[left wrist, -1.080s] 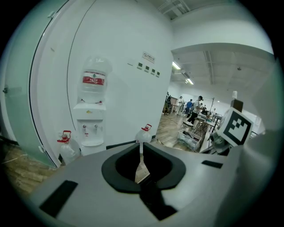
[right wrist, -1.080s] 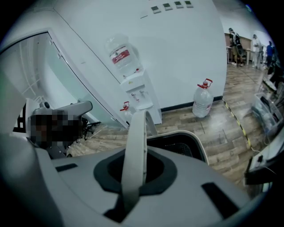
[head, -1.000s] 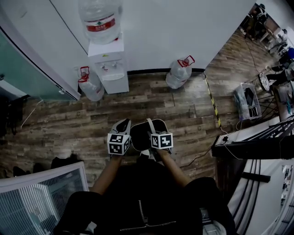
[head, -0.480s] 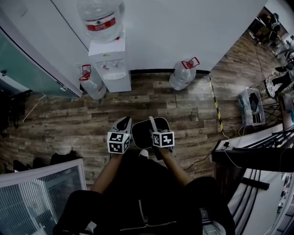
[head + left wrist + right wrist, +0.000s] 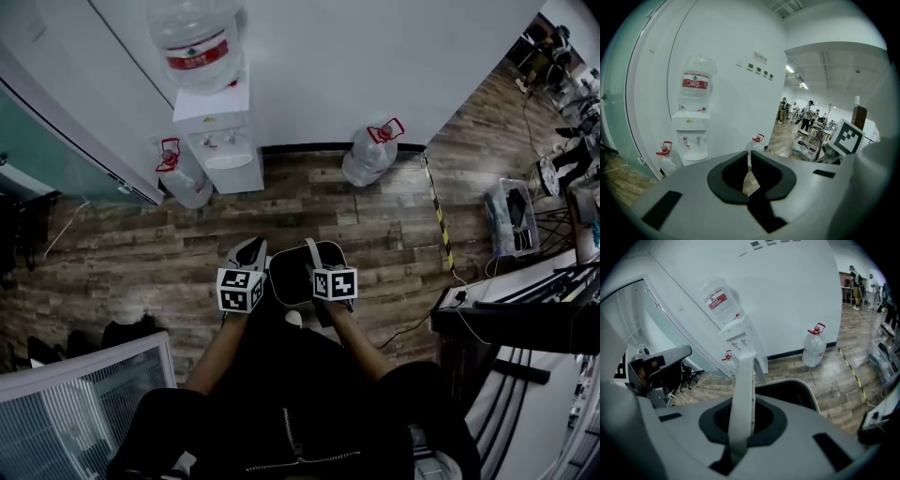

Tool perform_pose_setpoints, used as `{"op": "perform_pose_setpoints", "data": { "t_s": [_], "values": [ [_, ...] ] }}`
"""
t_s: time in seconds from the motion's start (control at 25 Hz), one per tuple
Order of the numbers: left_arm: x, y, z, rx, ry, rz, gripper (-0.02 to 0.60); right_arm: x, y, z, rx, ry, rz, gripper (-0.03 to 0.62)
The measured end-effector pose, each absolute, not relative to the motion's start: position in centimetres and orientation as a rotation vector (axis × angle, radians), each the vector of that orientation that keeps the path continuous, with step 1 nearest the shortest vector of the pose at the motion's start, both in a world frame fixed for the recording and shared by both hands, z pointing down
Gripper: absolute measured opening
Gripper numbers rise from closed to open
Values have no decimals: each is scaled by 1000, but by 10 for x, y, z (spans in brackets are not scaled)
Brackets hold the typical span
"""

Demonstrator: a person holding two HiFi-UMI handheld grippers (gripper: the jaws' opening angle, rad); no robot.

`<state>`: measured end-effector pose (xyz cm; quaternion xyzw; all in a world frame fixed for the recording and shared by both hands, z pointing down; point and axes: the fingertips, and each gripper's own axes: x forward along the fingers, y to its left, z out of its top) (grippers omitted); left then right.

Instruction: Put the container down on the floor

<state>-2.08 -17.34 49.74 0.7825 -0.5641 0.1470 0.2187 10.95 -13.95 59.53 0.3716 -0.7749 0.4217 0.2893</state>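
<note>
The container [image 5: 292, 275] is a dark bin with a pale rim, hanging above the wooden floor in front of the person. Its pale bail handle [image 5: 742, 394] runs up between the jaws of my right gripper [image 5: 315, 262], which is shut on it; the bin's rim [image 5: 808, 391] shows just beyond. My left gripper [image 5: 249, 251] is close beside the bin's left side, jaws together with only a thin slit between them and nothing held. In the left gripper view the left gripper [image 5: 749, 164] points toward the wall.
A white water dispenser [image 5: 220, 145] with a bottle on top stands at the wall, flanked by two water bottles on the floor [image 5: 184, 174] [image 5: 368, 154]. A striped tape line [image 5: 435, 214], a desk edge [image 5: 525, 305] and a crate [image 5: 84, 412] lie around.
Grippers and container keep almost the same place; the head view has only shifted slightly.
</note>
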Motion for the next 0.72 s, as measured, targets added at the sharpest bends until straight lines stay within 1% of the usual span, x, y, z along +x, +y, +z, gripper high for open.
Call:
{"op": "perform_pose_setpoints", "data": {
  "t_s": [0.36,0.72],
  "values": [
    [-25,-247,497,2193,-1505,372,34,102,-198,596,1018,-2033,1123,21],
    [-49,-320,498,2197,-1485,317,34,86,-275,586,1068,-2006,1139,20]
  ]
}}
